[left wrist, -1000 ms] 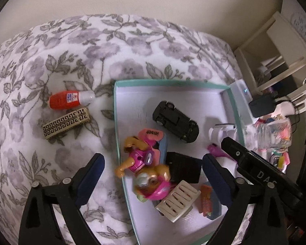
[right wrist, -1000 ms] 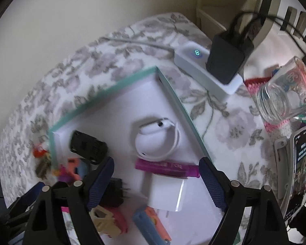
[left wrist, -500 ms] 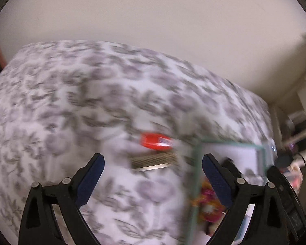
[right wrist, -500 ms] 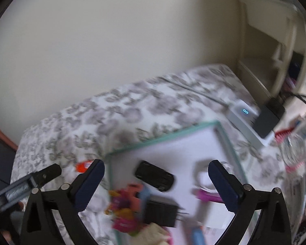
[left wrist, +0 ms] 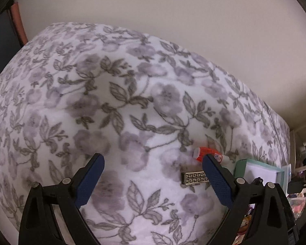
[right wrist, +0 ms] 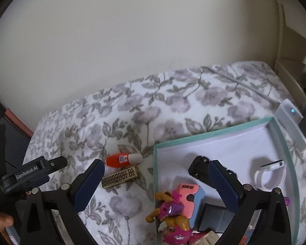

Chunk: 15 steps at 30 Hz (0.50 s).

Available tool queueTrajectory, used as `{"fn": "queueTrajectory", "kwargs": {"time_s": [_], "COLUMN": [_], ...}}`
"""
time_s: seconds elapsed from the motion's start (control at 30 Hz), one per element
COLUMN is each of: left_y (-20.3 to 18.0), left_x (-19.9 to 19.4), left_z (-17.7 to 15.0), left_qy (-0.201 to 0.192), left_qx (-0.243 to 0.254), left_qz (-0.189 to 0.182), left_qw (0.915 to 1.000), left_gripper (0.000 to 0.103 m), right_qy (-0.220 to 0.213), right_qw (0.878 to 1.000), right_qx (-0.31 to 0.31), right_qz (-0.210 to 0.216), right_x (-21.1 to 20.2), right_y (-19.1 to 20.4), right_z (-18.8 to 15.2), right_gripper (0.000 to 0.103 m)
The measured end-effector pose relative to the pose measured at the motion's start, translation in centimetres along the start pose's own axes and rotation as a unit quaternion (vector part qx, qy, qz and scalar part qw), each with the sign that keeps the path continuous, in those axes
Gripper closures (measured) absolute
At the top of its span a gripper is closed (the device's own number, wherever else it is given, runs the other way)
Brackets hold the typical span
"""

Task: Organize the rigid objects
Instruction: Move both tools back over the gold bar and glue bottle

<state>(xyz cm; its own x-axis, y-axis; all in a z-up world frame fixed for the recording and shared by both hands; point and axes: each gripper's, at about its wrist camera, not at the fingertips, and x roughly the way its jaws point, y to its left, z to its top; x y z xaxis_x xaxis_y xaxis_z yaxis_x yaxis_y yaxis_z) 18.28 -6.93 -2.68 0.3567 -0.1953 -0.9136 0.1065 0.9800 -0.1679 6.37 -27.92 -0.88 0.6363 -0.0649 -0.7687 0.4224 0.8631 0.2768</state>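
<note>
**Gold bar and orange bottle lie outside the box, off the left gripper's right finger**

Gold-patterned, the bar (right wrist: 120, 177) lies flat on the floral blanket (right wrist: 132, 110), its long axis roughly level across the right wrist view, tipped slightly up toward the box. Just behind it, nearly touching, the orange bottle (right wrist: 123, 160) lies on its side almost parallel, white cap pointing at the teal box (right wrist: 214, 133). Both sit just beside the box's left wall, outside it.

From the left wrist view the same pair appears low and to the right: the bar (left wrist: 193, 178) and the bottle (left wrist: 204, 154) are partly hidden behind the right finger rather than centred between the two. The left gripper (left wrist: 152, 178) is spread wide with nothing in it. It seems the nearer tool, though it would need to shift toward the box side to straddle either piece across its short width.

The right gripper (right wrist: 157, 183) is also fully released and empty, straddling the box's left wall; the bar lies by its left finger, the black toy car (right wrist: 200, 168) behind its right.

Open blanket stretches left of and behind the pair, giving free room to approach. On the box side, the wall stands close.
</note>
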Motion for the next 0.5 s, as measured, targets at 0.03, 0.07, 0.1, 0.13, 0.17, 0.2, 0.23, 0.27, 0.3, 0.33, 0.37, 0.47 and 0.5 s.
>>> {"fn": "queueTrajectory", "kwargs": {"time_s": [0.03, 0.07, 0.1, 0.13, 0.17, 0.2, 0.23, 0.27, 0.3, 0.33, 0.37, 0.47, 0.5], "left_y": [-0.5, -1.1, -1.6, -2.4, -2.9, -3.7, -4.3, -5.0, -5.6, -6.3, -6.8, -8.0, -8.3], "left_x": [0.4, 0.9, 1.4, 2.1, 2.4, 2.9, 3.4, 3.8, 4.2, 4.6, 4.8, 5.7, 5.9], "left_z": [-0.1, -0.3, -0.4, -0.7, -0.9, -1.1, -1.2, -1.4, -1.6, -1.9, -2.1, -2.5, -2.6], "left_qy": [0.004, 0.01, 0.014, 0.02, 0.024, 0.028, 0.03, 0.034, 0.036, 0.038, 0.039, 0.037, 0.037], "left_qx": [0.006, 0.013, 0.021, 0.031, 0.037, 0.046, 0.053, 0.061, 0.067, 0.076, 0.08, 0.091, 0.094], "left_qz": [-0.002, -0.005, -0.008, -0.011, -0.013, -0.013, -0.013, -0.015, -0.016, -0.018, -0.018, -0.011, -0.012], "left_qw": [1.0, 0.9999, 0.9997, 0.9993, 0.999, 0.9985, 0.9981, 0.9975, 0.9969, 0.9962, 0.9959, 0.9951, 0.9949], "left_gripper": [0.006, 0.006, 0.006, 0.006, 0.006, 0.006, 0.006, 0.006, 0.006, 0.006, 0.006, 0.006, 0.006], "right_qy": [0.003, 0.004, 0.003, 0.002, 0.0, -0.002, -0.005, -0.008, -0.009, -0.01, -0.011, -0.015, -0.015], "right_qw": [1.0, 1.0, 1.0, 1.0, 1.0, 1.0, 1.0, 0.999, 0.999, 0.999, 0.999, 0.999, 0.999], "right_qx": [-0.002, -0.004, -0.006, -0.007, -0.008, -0.009, -0.008, -0.006, -0.003, -0.001, -0.001, 0.0, 0.001], "right_qz": [-0.002, -0.005, -0.008, -0.012, -0.018, -0.024, -0.029, -0.033, -0.035, -0.037, -0.04, -0.048, -0.049], "right_x": [0.3, 0.5, 0.6, 0.7, 0.8, 0.8, 0.9, 1.0, 1.0, 1.1, 1.2, 1.3, 1.4], "right_y": [0.0, 0.0, 0.0, -0.1, -0.1, -0.2, -0.4, -0.7, -0.9, -1.1, -1.3, -1.7, -1.9], "right_z": [-0.1, -0.1, -0.1, -0.1, 0.0, 0.1, 0.1, 0.2, 0.4, 0.4, 0.5, 0.7, 0.7], "right_gripper": [0.0, 0.0, 0.0, 0.0, 0.0, 0.0, 0.0, 0.0, 0.0, 0.0, 0.0, 0.0, 0.0]}}
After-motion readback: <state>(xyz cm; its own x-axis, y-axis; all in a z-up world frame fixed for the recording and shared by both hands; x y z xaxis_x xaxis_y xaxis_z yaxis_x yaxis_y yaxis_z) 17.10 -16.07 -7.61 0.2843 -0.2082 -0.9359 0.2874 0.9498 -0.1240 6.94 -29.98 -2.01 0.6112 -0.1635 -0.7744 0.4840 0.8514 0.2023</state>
